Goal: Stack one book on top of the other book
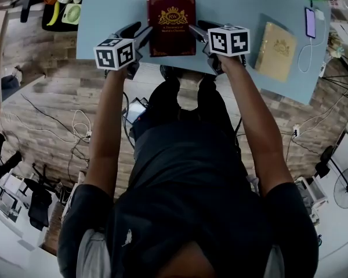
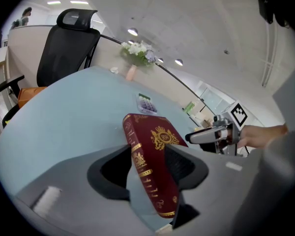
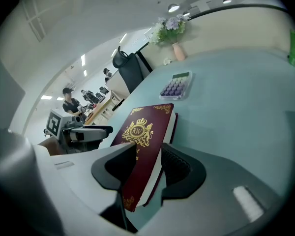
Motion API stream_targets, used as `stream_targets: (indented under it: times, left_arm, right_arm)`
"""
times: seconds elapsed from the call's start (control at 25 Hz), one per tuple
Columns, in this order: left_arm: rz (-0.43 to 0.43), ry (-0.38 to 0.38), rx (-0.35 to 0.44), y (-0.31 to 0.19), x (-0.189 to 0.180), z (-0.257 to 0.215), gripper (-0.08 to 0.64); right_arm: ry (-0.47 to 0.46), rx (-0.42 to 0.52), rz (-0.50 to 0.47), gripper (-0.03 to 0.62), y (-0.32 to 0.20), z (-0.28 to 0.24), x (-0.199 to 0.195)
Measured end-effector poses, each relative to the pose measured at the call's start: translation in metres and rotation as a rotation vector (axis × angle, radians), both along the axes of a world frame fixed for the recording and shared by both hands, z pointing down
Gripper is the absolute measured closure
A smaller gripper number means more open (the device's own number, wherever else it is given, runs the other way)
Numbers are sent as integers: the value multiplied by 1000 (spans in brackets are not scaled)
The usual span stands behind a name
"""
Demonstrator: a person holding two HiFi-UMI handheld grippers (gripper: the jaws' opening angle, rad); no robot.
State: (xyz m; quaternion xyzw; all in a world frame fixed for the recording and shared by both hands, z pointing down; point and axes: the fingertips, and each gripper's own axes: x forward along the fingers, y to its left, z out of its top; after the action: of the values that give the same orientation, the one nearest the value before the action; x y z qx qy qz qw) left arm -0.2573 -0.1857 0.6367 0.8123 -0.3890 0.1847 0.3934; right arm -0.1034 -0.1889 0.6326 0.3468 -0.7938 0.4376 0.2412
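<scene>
A dark red book (image 1: 171, 25) with a gold crest lies at the near edge of the pale blue table (image 1: 110, 10), between my two grippers. My left gripper (image 1: 144, 36) holds its left near corner; in the left gripper view the spine and cover (image 2: 162, 136) sit between the jaws, which press on both faces. My right gripper (image 1: 200, 32) stands at the right near corner, jaws spread wide around the cover (image 3: 142, 132) and page edge without pinching. A tan book (image 1: 275, 51) lies flat to the right, about a hand's width from the right gripper.
A phone (image 1: 310, 22) with a white cable lies at the table's right edge, beyond the tan book. A calculator (image 3: 176, 86) and a flower vase (image 3: 174, 31) stand farther back. A black office chair (image 2: 69, 48) is behind the table. The table's front edge runs just under both grippers.
</scene>
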Motion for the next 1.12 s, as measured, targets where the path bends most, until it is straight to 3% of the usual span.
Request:
stream_targets:
  times: [0.56, 0.8, 1.12]
  left_arm:
    - [-41, 44, -73, -3, 13, 29, 331]
    - [-61, -40, -66, -1, 12, 20, 345]
    - [-49, -55, -41, 11, 31, -3, 354]
  right_arm:
    - [-66, -72, 29, 460, 1, 28, -9]
    - [-39, -68, 69, 482, 1, 21, -8]
    - [-25, -7, 48, 499, 1, -14, 14]
